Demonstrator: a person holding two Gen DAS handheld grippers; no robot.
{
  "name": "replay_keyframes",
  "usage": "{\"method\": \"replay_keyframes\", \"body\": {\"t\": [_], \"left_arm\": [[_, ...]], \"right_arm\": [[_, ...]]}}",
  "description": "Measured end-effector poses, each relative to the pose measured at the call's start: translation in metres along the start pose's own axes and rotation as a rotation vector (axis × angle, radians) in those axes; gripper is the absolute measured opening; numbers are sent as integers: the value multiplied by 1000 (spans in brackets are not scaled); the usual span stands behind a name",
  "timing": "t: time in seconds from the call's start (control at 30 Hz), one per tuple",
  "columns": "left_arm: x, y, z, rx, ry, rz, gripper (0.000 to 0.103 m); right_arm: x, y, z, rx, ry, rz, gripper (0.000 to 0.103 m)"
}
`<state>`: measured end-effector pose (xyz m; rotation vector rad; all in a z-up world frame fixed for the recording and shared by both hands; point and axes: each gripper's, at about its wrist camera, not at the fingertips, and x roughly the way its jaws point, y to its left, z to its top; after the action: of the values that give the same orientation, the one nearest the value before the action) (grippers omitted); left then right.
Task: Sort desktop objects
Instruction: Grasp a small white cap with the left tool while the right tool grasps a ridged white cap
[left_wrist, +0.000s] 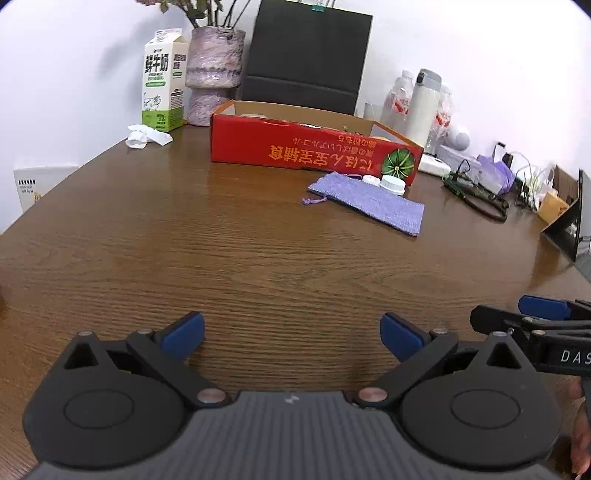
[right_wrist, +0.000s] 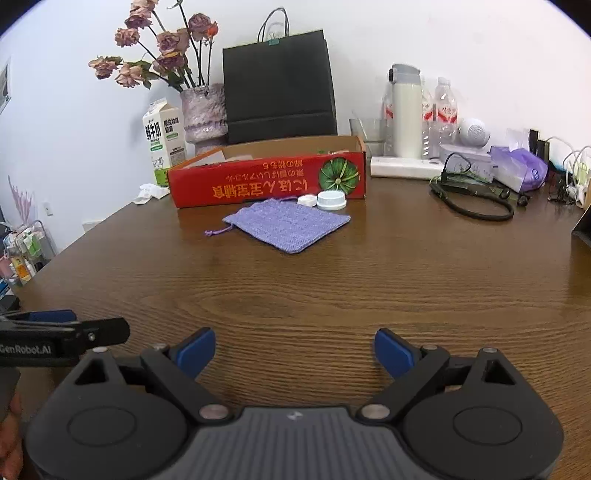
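Observation:
A purple drawstring pouch (left_wrist: 373, 202) (right_wrist: 291, 226) lies flat on the brown table in front of an open red cardboard box (left_wrist: 310, 152) (right_wrist: 266, 181). Two white round lids (left_wrist: 392, 184) (right_wrist: 331, 201) rest between the pouch and the box. My left gripper (left_wrist: 292, 336) hovers open over bare wood near the table's front, nothing between its blue pads. My right gripper (right_wrist: 294, 351) is open beside it, also with nothing between its pads. The right gripper shows at the right edge of the left wrist view (left_wrist: 532, 317), the left gripper at the left edge of the right wrist view (right_wrist: 66, 326).
Along the back stand a milk carton (right_wrist: 162, 142), a vase of dried flowers (right_wrist: 203, 110), a black paper bag (right_wrist: 279, 85), a white flask (right_wrist: 406, 110), water bottles, a speaker and cables (right_wrist: 476, 206). Crumpled tissue (left_wrist: 147, 136) lies by the carton.

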<state>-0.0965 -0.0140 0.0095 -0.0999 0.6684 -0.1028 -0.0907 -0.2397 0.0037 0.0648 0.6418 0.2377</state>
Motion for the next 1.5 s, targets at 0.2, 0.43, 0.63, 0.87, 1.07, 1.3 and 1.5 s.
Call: {"method": "replay_keyframes", "body": {"t": [0.2, 0.43, 0.63, 0.87, 1.07, 1.3, 1.5], "left_arm": [[21, -14, 33, 63, -33, -70, 102], [96, -63, 114, 306, -20, -154, 67], [157, -78, 147, 393, 38, -220, 61], [190, -86, 157, 412, 71, -248, 59], [222, -107, 167, 378, 112, -252, 46], [235, -124, 167, 374, 147, -218, 28], [199, -138, 159, 379, 63, -204, 27]], "right_arm": [[14, -18, 25, 34, 31, 82, 89], [79, -55, 102, -32, 10, 67, 78], [163, -71, 156, -16, 56, 78, 59], [212, -71, 169, -25, 88, 84, 36], [184, -104, 162, 31, 56, 36, 35], [138, -118, 141, 58, -15, 72, 35], [113, -120, 131, 35, -82, 66, 35]]}}
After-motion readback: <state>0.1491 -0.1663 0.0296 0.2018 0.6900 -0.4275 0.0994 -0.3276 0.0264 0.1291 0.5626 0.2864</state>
